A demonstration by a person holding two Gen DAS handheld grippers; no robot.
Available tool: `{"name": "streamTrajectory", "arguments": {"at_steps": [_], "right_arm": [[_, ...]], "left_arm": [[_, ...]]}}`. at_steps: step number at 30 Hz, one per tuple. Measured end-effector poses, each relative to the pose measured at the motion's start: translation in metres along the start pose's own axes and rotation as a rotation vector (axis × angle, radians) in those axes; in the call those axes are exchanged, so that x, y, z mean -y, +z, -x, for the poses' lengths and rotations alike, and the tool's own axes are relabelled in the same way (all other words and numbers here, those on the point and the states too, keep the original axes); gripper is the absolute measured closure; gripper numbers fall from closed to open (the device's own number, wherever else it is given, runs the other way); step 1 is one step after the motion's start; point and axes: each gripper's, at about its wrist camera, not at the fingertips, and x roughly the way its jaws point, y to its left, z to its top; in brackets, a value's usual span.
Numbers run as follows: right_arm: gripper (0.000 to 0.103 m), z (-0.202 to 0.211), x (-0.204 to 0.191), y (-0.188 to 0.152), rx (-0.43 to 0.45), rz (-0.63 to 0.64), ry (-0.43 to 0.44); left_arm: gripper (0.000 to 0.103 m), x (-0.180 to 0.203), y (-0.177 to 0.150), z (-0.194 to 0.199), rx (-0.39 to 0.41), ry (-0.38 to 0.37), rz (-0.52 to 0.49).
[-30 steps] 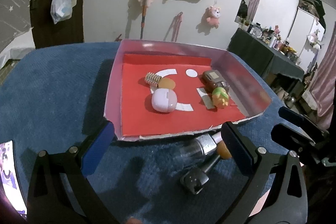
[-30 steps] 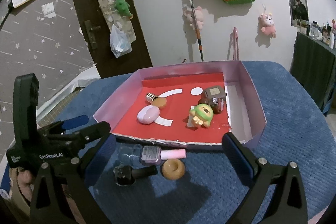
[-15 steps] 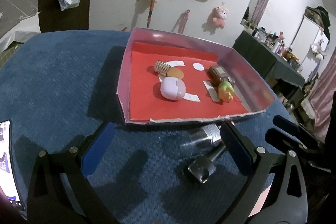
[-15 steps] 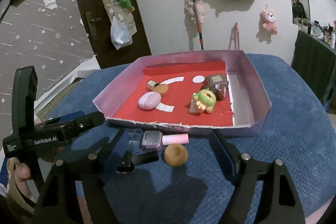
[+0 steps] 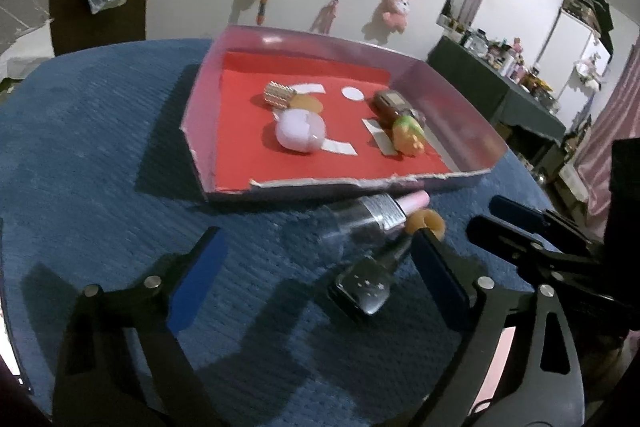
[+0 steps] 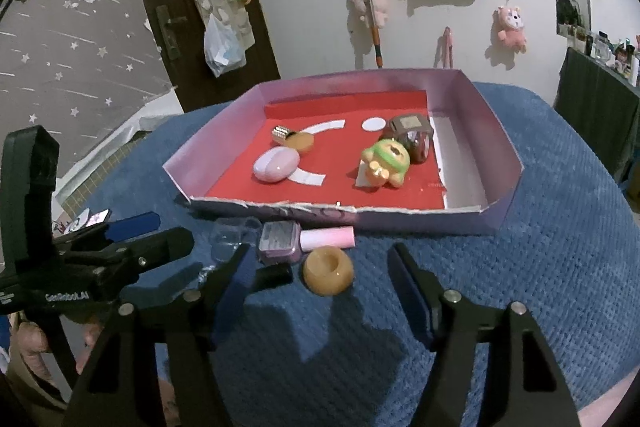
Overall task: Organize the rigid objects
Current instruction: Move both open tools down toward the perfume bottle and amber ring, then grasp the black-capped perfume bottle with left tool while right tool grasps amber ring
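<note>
Both wrist views look forward and downward along their own tongs, close over the blue desk (image 5: 100, 155). The left view faces the tray (image 5: 400, 183) from its near left corner, the right view from its near edge (image 6: 420, 221). Both share the tray, the bottles before it, and the back wall.

Ribbed blue cloth (image 6: 540, 267), torn-edged cardboard tray (image 6: 496, 219) with matt red paper lining (image 6: 340, 171), glossy amber ring (image 6: 328, 270).
</note>
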Motion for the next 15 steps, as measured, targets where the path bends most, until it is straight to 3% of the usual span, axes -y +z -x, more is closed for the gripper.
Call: {"name": "streamTrajectory", "arguments": {"at_steps": [7,9,15], "right_arm": [[0.033,-0.01,0.014,-0.004,-0.028,-0.03,-0.038],[0.033,-0.013,0.017,-0.004,-0.035,-0.037,-0.044],[0.033,-0.02,0.02,-0.007,-0.051,-0.044,-0.056]], "left_arm": [[0.011,0.011,-0.013,-0.015,-0.067,-0.034,-0.025],[0.016,0.011,-0.015,-0.021,-0.089,-0.044,-0.019],[0.017,0.018,-0.02,-0.032,-0.101,-0.003,-0.049]]}}
